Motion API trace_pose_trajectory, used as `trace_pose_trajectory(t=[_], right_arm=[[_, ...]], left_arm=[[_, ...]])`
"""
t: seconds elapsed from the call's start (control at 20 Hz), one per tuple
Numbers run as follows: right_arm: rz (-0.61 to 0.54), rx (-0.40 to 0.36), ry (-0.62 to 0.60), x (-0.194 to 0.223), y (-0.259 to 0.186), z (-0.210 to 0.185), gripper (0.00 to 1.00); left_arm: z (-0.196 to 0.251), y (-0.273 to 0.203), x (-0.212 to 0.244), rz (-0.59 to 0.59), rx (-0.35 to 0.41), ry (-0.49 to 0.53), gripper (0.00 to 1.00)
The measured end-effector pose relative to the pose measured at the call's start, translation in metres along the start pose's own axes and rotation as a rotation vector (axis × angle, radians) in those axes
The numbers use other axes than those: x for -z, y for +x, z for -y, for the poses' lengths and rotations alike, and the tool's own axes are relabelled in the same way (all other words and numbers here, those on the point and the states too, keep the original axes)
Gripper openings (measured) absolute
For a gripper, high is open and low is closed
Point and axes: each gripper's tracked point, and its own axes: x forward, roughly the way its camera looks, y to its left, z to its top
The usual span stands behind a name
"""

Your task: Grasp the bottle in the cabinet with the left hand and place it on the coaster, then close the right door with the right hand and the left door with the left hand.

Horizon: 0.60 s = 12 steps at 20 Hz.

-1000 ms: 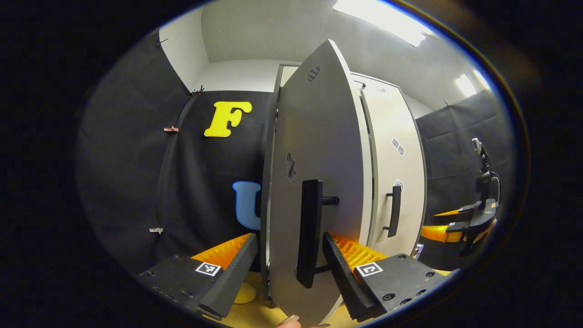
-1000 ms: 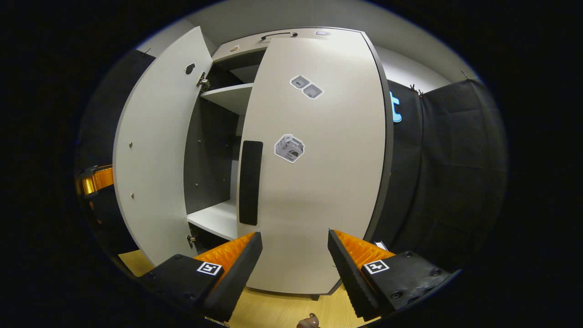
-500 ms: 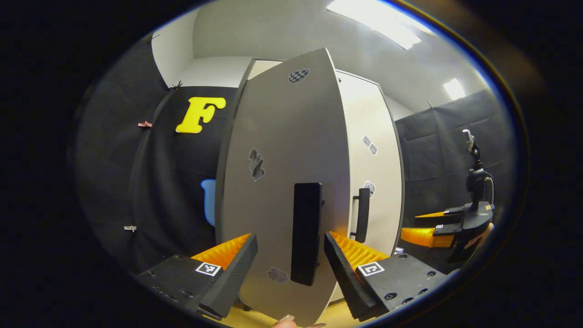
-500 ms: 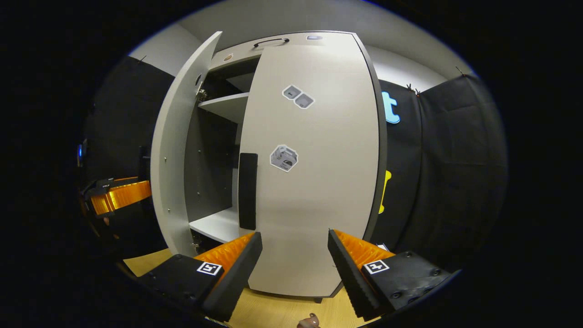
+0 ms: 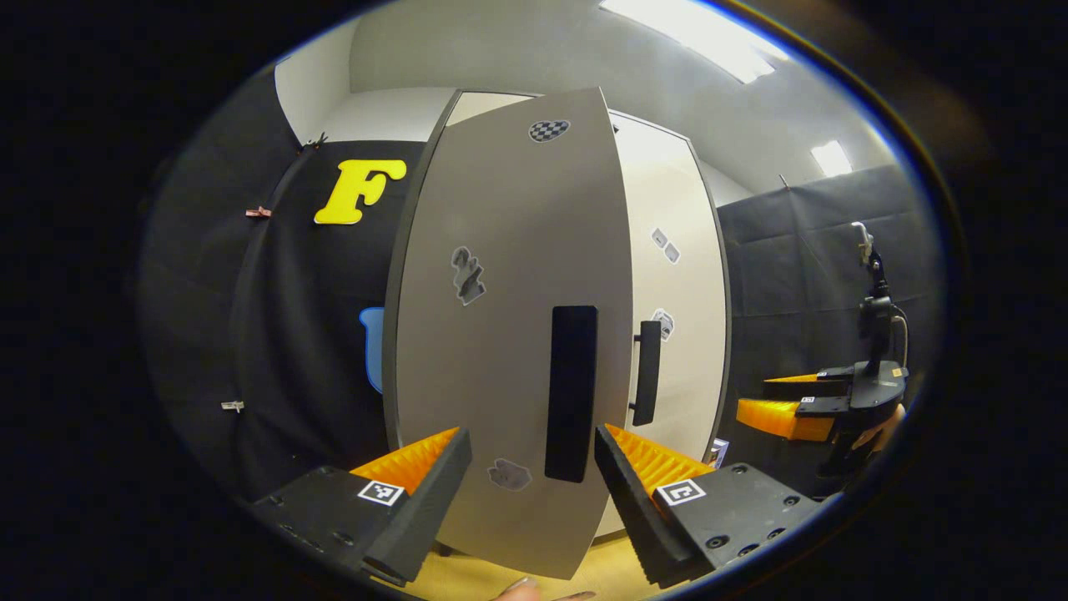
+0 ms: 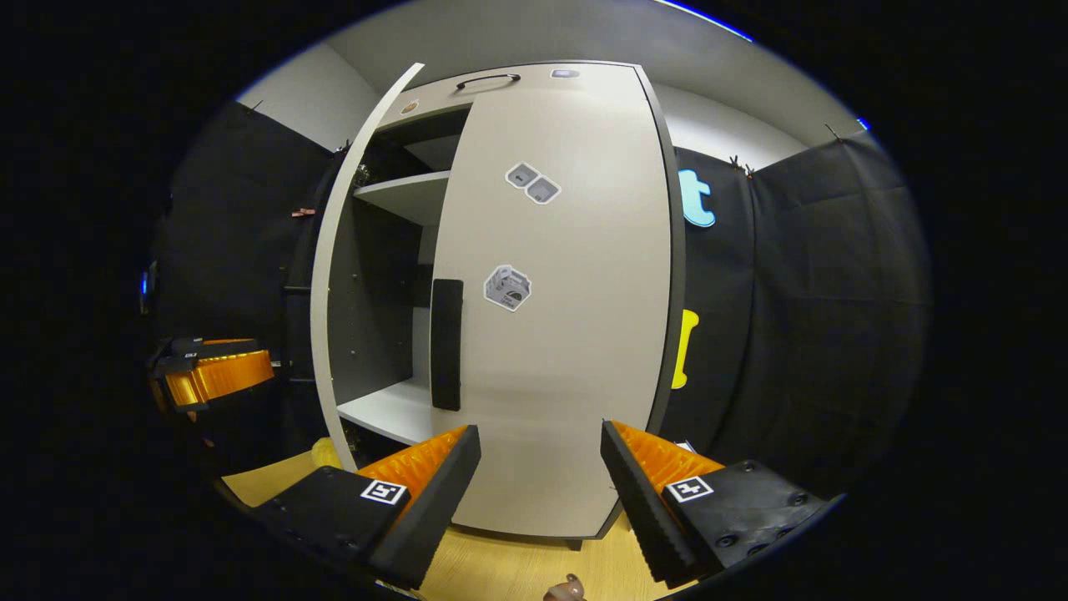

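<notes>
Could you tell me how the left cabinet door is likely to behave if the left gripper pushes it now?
The left door looks like a flat rigid panel, so it should probably swing as one piece rather than flex. Standing ajar beside the closed right door, it would likely pivot shut. Its smooth face may let the open left gripper slide; the black handle offers steadier contact.

Left gripper [image 5: 532, 467] spread open facing the left door's handle [image 5: 571, 392]

Left door [image 5: 509, 334] swung further toward closed since a second ago; its handle [image 5: 571, 392] now faces left gripper [image 5: 532, 492] squarely.
</notes>
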Motion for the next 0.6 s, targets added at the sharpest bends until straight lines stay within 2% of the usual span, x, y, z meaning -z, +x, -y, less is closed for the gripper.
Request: trace_pose_trajectory(t=[0.3,0.45,0.6], right_arm=[[-0.035,-0.01,0.133,-0.001,-0.002,-0.028,0.97],[-0.001,0.077,0.08,-0.009,-0.003,-0.017,0.98],[0.013,0.079,0.058,-0.014,-0.007,-0.024,0.98]], left_arm=[[-0.005,-0.003,0.013,-0.024,-0.035,0.011,0.94],[-0.001,-0.002,0.015,-0.028,-0.02,-0.001,0.94],[0.002,0.001,0.016,-0.033,-0.007,0.01,0.94]])
